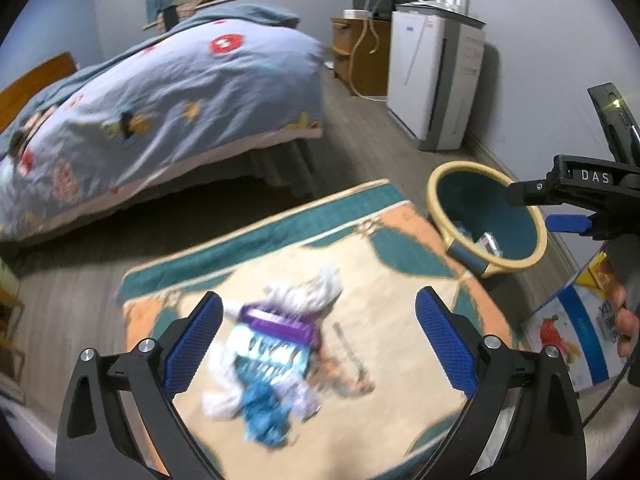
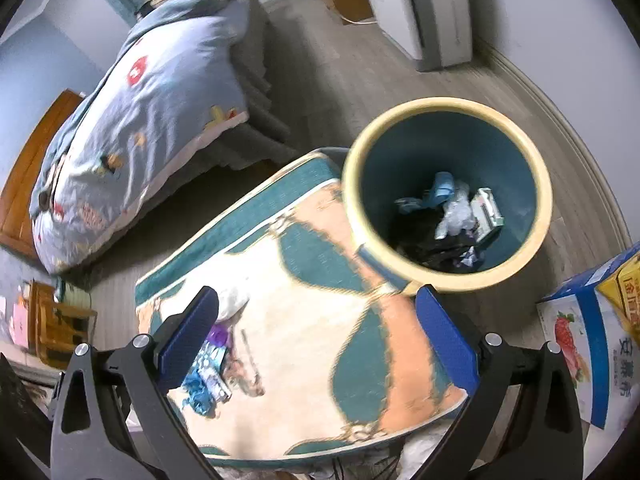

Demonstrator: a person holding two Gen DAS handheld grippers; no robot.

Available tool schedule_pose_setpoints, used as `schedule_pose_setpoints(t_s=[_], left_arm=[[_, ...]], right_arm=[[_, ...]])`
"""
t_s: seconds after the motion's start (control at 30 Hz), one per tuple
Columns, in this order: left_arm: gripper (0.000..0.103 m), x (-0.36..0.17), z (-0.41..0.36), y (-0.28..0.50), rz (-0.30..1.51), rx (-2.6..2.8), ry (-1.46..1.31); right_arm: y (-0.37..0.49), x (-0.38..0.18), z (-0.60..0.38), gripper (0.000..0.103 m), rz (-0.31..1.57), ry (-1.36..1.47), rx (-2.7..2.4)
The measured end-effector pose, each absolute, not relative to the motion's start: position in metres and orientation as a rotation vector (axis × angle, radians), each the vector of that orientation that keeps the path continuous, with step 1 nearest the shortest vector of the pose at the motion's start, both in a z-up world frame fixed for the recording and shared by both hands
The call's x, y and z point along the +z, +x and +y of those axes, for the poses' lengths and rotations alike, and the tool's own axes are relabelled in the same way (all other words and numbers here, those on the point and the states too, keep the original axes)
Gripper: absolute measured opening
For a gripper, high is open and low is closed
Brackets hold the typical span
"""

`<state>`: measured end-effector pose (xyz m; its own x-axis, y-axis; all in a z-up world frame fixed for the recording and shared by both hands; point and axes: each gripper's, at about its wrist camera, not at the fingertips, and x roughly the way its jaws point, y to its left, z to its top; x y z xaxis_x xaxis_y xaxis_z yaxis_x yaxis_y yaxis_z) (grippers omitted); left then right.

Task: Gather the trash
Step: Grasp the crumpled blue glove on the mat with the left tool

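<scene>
Bed (image 1: 160, 92): at 10 o'clock in both views, blue patterned cover, well apart from the work.
Left gripper (image 1: 319, 336): wide open and holding nothing; its blue pads frame the litter from above.
Trash pile (image 1: 272, 352): crumpled white tissue, a purple-and-foil wrapper and blue scraps, lying on the rug at 6 o'clock in the left view. Blurred, so I cannot tell how many pieces there are.
Rug (image 1: 384, 292): teal, peach and cream, on the wood floor; its corner sits just beside the bin.
Bin (image 2: 448, 108): cream rim, teal inside, at 2 o'clock from the pile; already holds wrappers, a small carton and dark scraps.
Right gripper (image 2: 318, 332): wide open and empty, hanging near the bin at the rug's edge; the bin mouth is at 1 o'clock in its view.
Carton (image 2: 592, 344): strawberry-printed box at 4 o'clock, just beside the bin.
Stage: my judgement, part done; some litter binned, the pile not yet picked up.
Risk, partial grab: the pile is loose and mixed, so closing once may catch only the wrapper and leave tissue behind.
Risk, rug snag: coming down too low could pinch the rug pile with the litter.
Risk, spill: light scraps may slip free on the way to the bin.
Risk, clash: the right gripper sits near the bin, in the likely carry path.
</scene>
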<state>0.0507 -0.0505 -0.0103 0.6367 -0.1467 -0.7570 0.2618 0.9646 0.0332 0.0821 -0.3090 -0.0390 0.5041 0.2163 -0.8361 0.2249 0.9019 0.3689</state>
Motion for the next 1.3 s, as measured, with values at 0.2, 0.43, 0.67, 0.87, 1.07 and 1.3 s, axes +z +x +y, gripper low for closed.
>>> schedule_pose_setpoints(t_s=[0.2,0.43,0.67,0.87,1.07,1.3], left_arm=[[0.096,-0.012,-0.001,0.030,0.858,-0.163,0.110],[0.096,-0.026,0.051,0.025,0.894,-0.089,0.069],[0.096,-0.050,0.086,0.029,0.953,-0.058,0.033],[0.096,-0.072,0.086,0.034,1.002,-0.078,0.059],[0.096,-0.096,0.076,0.036,1.062,-0.148,0.072],[0.083,-0.126,0.041,0.034,1.148,-0.297,0.108]], right_arm=[[0.069,-0.040,-0.258,0.097,1.059,0.429,0.032],[0.068,-0.044,-0.209,0.097,1.061,0.322,0.074],[0.077,-0.059,-0.185,0.097,1.102,0.303,0.071],[0.086,-0.075,-0.163,0.097,1.141,0.246,0.073],[0.093,-0.089,-0.149,0.097,1.181,0.216,0.068],[0.101,-0.097,-0.151,0.097,1.200,0.244,0.051]])
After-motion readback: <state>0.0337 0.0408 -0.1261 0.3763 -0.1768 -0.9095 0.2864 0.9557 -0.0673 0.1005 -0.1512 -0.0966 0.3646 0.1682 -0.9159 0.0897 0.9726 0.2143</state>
